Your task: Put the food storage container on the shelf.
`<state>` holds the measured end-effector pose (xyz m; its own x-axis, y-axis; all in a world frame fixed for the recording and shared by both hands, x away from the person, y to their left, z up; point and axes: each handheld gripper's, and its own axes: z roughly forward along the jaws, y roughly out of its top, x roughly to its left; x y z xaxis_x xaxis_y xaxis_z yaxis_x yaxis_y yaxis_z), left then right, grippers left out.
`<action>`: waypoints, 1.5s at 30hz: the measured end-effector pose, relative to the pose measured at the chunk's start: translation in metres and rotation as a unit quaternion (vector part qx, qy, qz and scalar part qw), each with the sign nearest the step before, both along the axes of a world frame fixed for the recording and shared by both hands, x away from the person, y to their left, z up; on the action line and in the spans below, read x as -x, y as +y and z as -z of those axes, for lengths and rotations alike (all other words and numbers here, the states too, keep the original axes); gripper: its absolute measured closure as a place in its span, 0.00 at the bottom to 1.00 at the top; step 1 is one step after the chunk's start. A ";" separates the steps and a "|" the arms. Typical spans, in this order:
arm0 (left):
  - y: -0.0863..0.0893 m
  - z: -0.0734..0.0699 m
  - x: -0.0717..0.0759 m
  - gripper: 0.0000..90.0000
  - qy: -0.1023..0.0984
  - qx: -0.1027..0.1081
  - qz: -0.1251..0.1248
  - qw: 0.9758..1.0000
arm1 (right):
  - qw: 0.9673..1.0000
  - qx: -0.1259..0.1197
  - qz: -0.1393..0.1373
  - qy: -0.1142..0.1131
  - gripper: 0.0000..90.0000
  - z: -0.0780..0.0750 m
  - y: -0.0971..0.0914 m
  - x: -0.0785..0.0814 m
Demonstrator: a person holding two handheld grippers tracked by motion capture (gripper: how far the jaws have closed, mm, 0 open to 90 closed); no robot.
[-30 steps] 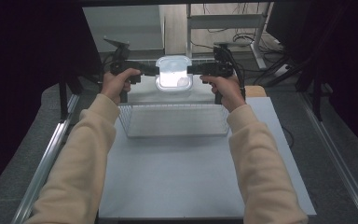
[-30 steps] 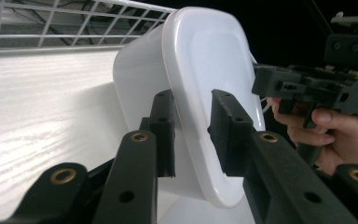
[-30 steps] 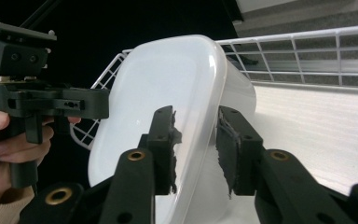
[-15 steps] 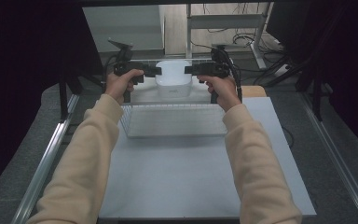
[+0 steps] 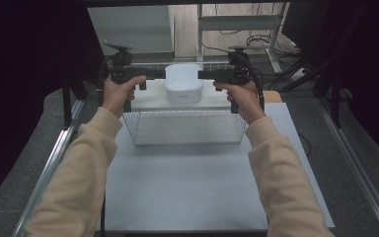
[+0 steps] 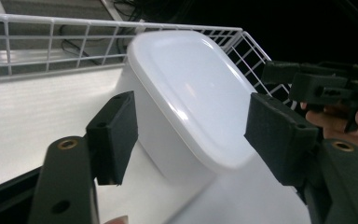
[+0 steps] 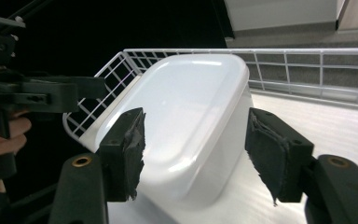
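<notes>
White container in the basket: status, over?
Both grippers, left and right, open, jaws just opened. White container released, resting in wire basket. Nothing in the way.

White lidded plastic container [image 5: 183, 83] — upright, rounded corners — inside the wire basket [image 5: 187, 129]

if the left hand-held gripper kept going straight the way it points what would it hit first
Most likely the white lidded container standing in the wire basket. The left hand-held gripper points at its near end, and its jaws, which have just been opening, stand apart on either side without touching it.
</notes>
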<state>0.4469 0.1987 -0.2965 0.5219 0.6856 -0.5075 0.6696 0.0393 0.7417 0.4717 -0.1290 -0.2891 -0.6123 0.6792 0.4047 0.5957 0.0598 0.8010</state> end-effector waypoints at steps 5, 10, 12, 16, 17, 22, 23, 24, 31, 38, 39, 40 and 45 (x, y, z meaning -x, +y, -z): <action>0.001 -0.002 0.031 0.35 -0.032 -0.029 0.010 0.999 | 0.999 0.024 -0.017 -0.029 0.40 0.001 -0.011 0.023; 0.005 0.007 0.063 0.34 -0.052 -0.043 0.017 0.998 | 0.997 0.045 -0.032 -0.056 0.40 0.005 -0.025 0.050; 0.008 0.013 0.076 0.34 -0.062 -0.050 0.018 0.997 | 0.995 0.053 -0.038 -0.069 0.40 0.010 -0.032 0.063; 0.012 0.031 0.105 0.33 -0.074 -0.058 0.022 0.995 | 0.994 0.055 -0.050 -0.081 0.39 0.025 -0.046 0.090; 0.013 0.035 0.111 0.33 -0.076 -0.061 0.023 0.995 | 0.993 0.058 -0.052 -0.084 0.39 0.031 -0.050 0.098; 0.013 0.066 0.140 0.33 -0.075 -0.081 0.022 0.994 | 0.994 0.054 -0.060 -0.080 0.38 0.063 -0.068 0.125; 0.012 0.074 0.145 0.33 -0.072 -0.082 0.024 0.994 | 0.993 0.056 -0.059 -0.082 0.38 0.070 -0.072 0.130; 0.012 0.081 0.150 0.33 -0.069 -0.078 0.025 0.994 | 0.993 0.059 -0.057 -0.083 0.38 0.077 -0.076 0.136; 0.009 0.138 0.169 0.32 -0.028 -0.098 0.030 0.994 | 0.993 0.086 -0.051 -0.067 0.36 0.128 -0.097 0.165; 0.016 0.160 0.173 0.32 -0.015 -0.111 0.011 0.994 | 0.993 0.092 -0.049 -0.047 0.36 0.158 -0.103 0.173; 0.016 0.161 0.173 0.32 -0.014 -0.113 0.010 0.993 | 0.993 0.093 -0.048 -0.047 0.36 0.159 -0.103 0.173; 0.016 0.163 0.174 0.32 -0.014 -0.115 0.010 0.993 | 0.994 0.092 -0.046 -0.047 0.35 0.159 -0.103 0.173; 0.018 0.168 0.173 0.32 -0.010 -0.121 0.010 0.993 | 0.992 0.105 -0.047 -0.046 0.35 0.166 -0.102 0.174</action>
<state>0.2735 0.2163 -0.4641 0.5449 0.7756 -0.3187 0.6532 -0.1544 0.7413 0.2975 -0.2313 -0.4549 -0.7046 0.6808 0.1999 0.5046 0.2828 0.8157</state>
